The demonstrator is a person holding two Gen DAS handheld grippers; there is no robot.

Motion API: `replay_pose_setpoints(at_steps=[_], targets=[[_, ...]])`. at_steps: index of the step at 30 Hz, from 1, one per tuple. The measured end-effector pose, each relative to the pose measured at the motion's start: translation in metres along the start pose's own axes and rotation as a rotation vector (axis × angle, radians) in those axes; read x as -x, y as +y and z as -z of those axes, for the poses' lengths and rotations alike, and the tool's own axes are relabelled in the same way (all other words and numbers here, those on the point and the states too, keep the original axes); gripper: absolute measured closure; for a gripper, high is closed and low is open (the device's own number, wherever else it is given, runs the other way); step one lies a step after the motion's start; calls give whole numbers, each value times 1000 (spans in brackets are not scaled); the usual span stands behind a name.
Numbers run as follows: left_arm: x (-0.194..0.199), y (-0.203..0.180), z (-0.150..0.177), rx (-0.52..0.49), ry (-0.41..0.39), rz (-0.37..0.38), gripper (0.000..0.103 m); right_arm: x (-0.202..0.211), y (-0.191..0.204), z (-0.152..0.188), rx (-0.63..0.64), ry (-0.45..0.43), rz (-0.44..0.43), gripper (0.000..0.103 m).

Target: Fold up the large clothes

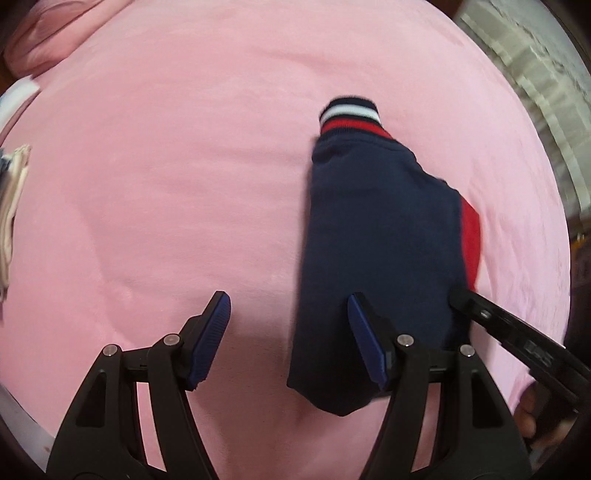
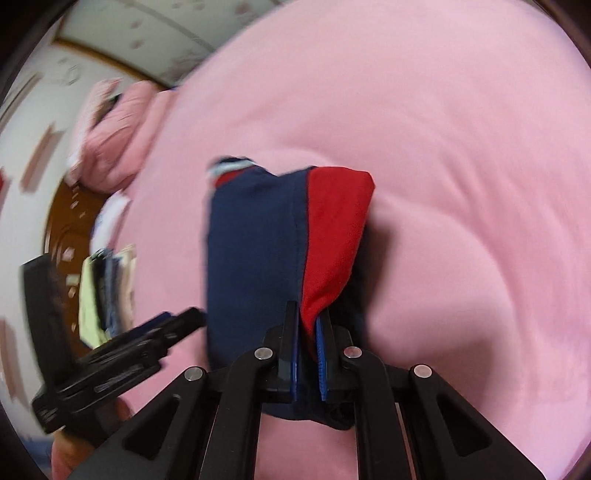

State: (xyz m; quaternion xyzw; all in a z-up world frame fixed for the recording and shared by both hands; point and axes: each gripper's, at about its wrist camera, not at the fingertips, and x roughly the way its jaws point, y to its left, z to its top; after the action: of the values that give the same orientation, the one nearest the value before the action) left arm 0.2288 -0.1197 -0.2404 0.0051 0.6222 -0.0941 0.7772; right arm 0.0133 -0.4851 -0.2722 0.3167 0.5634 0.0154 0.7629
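Note:
A folded navy garment (image 1: 380,221) with a red panel (image 1: 471,236) and a striped ribbed band (image 1: 349,110) lies on the pink bed cover (image 1: 184,184). My left gripper (image 1: 288,299) hangs open over the garment's near left edge. One blue pad sits above the navy cloth, the other above bare cover, and nothing is pinched. My right gripper (image 2: 308,310) is shut on the garment (image 2: 251,251) where red fabric (image 2: 336,229) meets navy, lifting that edge into a peak. In the left wrist view, the right gripper (image 1: 458,295) enters from the right. The left gripper (image 2: 184,317) shows blurred at left.
A bunched pink blanket or pillow (image 1: 48,33) lies at the far left corner of the bed. A stack of folded clothes (image 2: 107,291) sits by the bed's left edge, near a wooden headboard (image 2: 62,229). A hand (image 1: 528,413) holds the right gripper.

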Motion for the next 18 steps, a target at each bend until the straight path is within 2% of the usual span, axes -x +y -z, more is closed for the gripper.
replay_pose_setpoints(at_steps=[2, 6, 11, 12, 14, 15, 16, 18], targets=[[-4, -2, 2, 0, 12, 15, 40, -12, -13, 2, -40, -3, 54, 96], [-6, -1, 4, 16, 27, 40, 40, -31, -14, 6, -69, -26, 151, 96], [-2, 4, 3, 30, 18, 30, 41, -36, -6, 7, -109, -26, 229, 86], [-1, 5, 3, 36, 15, 31, 44, -33, -4, 9, -92, -34, 235, 83], [3, 8, 5, 41, -1, 33, 57, -23, -3, 11, -67, -46, 253, 70], [6, 12, 6, 42, -12, 36, 66, -15, -4, 13, -66, -56, 271, 57], [6, 16, 6, 44, -24, 42, 71, -6, -4, 15, -65, -69, 302, 48], [12, 24, 5, 58, -49, 63, 77, 9, 0, 19, -38, -109, 395, 47]])
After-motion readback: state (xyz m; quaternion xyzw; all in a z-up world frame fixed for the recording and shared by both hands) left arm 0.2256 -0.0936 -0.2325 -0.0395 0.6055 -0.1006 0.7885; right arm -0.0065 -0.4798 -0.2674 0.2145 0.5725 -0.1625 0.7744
